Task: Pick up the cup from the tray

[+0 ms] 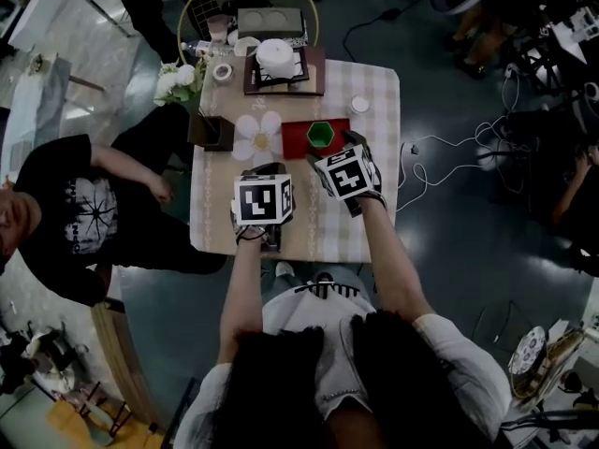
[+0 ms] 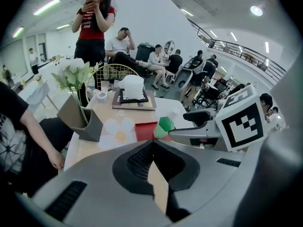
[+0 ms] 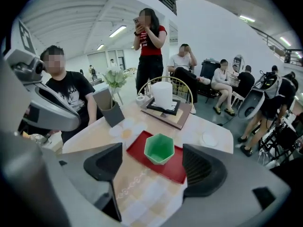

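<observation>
A green hexagonal cup (image 1: 321, 136) (image 3: 159, 148) (image 2: 165, 126) stands upright on a red tray (image 1: 348, 141) (image 3: 177, 168) (image 2: 143, 130) in the middle of the checked table. My right gripper (image 1: 334, 152) (image 3: 154, 167) is open just short of the cup. Its two black pads (image 3: 105, 162) flank the cup's near side with a gap on each side. To the left, my left gripper (image 1: 265, 170) (image 2: 152, 144) hovers over the table's front part, shut with nothing in it, apart from the tray.
A white flower-shaped mat (image 1: 256, 136) lies left of the tray, beside a grey box with white flowers (image 1: 210, 131). Behind are a tissue holder on a brown board (image 1: 284, 67), a tape roll (image 1: 222, 72) and a small white disc (image 1: 360, 104). A person in black (image 1: 89, 209) sits at the left.
</observation>
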Motion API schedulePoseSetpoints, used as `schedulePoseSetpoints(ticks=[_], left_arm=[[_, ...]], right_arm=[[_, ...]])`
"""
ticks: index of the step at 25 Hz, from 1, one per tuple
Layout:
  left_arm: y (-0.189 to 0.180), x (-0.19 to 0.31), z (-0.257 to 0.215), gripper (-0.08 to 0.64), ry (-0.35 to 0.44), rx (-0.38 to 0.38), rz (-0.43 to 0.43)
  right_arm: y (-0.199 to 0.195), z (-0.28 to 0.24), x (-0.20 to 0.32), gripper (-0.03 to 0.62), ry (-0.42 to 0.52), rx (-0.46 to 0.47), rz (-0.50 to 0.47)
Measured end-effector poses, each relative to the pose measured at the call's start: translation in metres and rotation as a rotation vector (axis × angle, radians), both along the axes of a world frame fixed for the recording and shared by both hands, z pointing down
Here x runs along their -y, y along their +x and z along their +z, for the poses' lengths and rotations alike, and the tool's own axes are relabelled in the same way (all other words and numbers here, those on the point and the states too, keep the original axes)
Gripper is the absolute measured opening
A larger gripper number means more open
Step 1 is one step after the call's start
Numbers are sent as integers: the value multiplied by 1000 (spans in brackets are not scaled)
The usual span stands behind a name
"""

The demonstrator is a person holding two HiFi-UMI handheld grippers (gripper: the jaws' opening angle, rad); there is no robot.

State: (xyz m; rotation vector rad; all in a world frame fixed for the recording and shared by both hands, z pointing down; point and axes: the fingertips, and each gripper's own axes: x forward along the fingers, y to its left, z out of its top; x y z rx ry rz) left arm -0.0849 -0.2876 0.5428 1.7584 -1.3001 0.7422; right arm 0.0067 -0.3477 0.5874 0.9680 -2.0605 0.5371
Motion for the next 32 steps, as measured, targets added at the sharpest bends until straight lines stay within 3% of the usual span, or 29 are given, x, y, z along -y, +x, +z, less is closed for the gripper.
schedulePoseSetpoints(ticks=[15, 16, 27, 32], left_arm=[[-12, 32, 31, 8, -51, 8, -85], [-13, 31, 32, 8, -51, 9, -88], [-17, 26, 26, 8, -60, 19, -69], [-5, 20, 27, 8, -59, 15, -33]], right_arm=[[-11, 70, 37, 374, -132, -133, -53], [-12, 71, 37, 336, -135, -135, -53], [-9, 48, 23, 327, -127, -93, -59], [18, 38, -6, 327, -131, -125, -48]])
